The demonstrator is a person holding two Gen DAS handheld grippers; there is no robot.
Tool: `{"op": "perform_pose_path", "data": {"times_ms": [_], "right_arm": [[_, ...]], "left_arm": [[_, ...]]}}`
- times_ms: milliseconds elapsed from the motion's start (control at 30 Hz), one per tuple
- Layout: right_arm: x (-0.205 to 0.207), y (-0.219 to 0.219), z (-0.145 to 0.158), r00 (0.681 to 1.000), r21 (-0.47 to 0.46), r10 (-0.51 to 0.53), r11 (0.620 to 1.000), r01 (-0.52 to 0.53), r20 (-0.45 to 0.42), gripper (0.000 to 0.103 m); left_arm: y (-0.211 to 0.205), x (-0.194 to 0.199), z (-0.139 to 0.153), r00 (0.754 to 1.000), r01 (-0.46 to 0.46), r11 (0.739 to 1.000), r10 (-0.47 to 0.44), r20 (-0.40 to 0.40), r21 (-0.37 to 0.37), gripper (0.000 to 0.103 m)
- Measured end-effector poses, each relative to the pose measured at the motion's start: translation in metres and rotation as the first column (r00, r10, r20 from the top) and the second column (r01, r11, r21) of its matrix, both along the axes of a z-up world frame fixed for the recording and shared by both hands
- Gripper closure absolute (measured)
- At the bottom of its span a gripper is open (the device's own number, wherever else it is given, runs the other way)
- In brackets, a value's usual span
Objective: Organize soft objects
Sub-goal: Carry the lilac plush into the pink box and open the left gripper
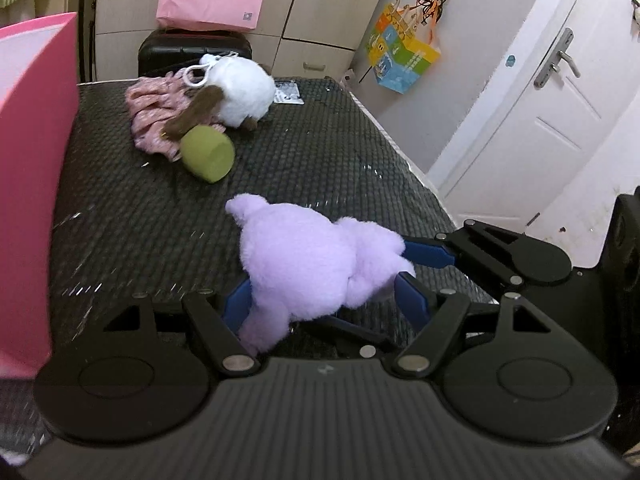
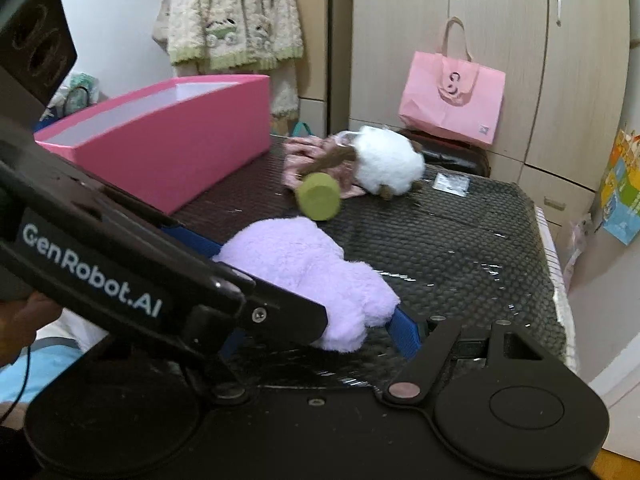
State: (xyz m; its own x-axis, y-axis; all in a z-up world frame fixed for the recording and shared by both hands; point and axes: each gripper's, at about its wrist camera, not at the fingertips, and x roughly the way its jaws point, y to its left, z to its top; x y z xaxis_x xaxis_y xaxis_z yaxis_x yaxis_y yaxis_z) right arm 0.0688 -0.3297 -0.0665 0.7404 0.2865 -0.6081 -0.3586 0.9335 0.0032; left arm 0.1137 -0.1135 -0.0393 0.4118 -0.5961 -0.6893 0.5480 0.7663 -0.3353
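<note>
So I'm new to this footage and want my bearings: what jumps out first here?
The fluffy purple plush toy in the foreground, held between both the left gripper and the right gripper. To the left stands a bright pink box with an open top. Farther back on the dark mat lie a white plush toy, a green cylinder and pink fabric.
</note>
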Motion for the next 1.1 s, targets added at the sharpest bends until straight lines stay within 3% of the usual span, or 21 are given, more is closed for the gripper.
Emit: {"op": "perform_pose_path", "data": {"times_ms": [100,233,567,867,1100], "right_arm": [[-0.013,0.013,0.005,1.0,0.009,0.015,1.0,-0.015,-0.006,0.025],[-0.031,0.035,0.015,0.997,-0.008,0.071,0.997,-0.071,0.01,0.033],[-0.063,0.095,0.034,0.971,-0.026,0.233,0.972,-0.232,0.053,0.033],[-0.074,0.137,0.061,0.928,-0.042,0.357,0.934,-0.354,0.103,0.033],[-0.062,0.159,0.087,0.908,-0.069,0.382,0.924,-0.376,0.17,0.029]], "left_arm": [[0.016,-0.013,0.006,1.0,0.011,1.0,-0.011,-0.004,0.014,0.029],[0.044,-0.026,0.016,1.0,0.004,0.999,-0.003,-0.016,0.035,0.029],[0.111,-0.064,0.039,0.998,-0.057,0.994,0.058,-0.012,0.094,0.029],[0.153,-0.087,0.072,0.99,-0.136,0.984,0.13,0.055,0.116,0.029],[0.169,-0.087,0.1,0.98,-0.158,0.981,0.143,0.137,0.111,0.029]]}}
